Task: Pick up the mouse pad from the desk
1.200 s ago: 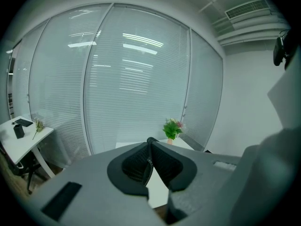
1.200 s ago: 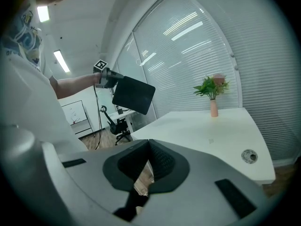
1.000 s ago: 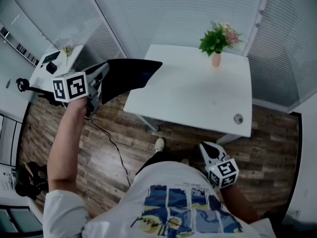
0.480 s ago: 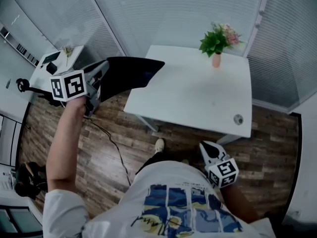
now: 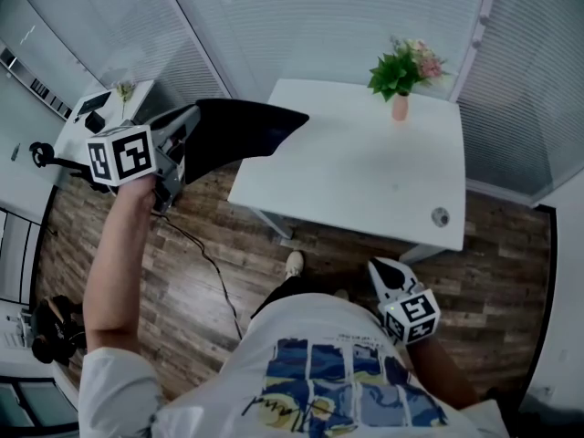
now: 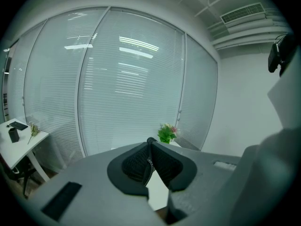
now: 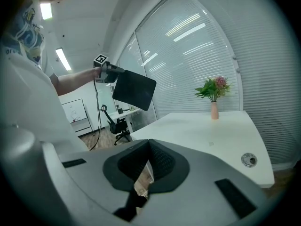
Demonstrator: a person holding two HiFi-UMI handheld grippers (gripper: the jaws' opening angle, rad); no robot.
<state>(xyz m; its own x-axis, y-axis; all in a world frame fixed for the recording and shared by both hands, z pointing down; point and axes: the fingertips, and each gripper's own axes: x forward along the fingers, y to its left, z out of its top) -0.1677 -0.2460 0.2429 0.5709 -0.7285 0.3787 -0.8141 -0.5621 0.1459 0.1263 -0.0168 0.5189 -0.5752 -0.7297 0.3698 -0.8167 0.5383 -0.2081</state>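
The black mouse pad (image 5: pixel 239 130) hangs in the air left of the white desk (image 5: pixel 365 176), off its surface. My left gripper (image 5: pixel 185 133) is shut on the pad's left edge, arm raised. In the right gripper view the pad (image 7: pixel 134 89) shows as a dark square held out by the left gripper (image 7: pixel 112 73). In the left gripper view the jaws (image 6: pixel 149 142) meet with only a thin dark edge between the pads. My right gripper (image 5: pixel 383 268) stays low by the person's body, near the desk's front edge, shut (image 7: pixel 149 144) on nothing.
A potted plant in a pink vase (image 5: pixel 400 106) stands at the desk's far edge, and a round cable grommet (image 5: pixel 440 216) sits near its front right corner. A second desk (image 5: pixel 91 121) and an office chair (image 5: pixel 46 158) are at far left. A cable (image 5: pixel 214 281) runs over the wooden floor.
The left hand has drifted slightly up and left with the mouse pad still in its grip. The right gripper has not moved.
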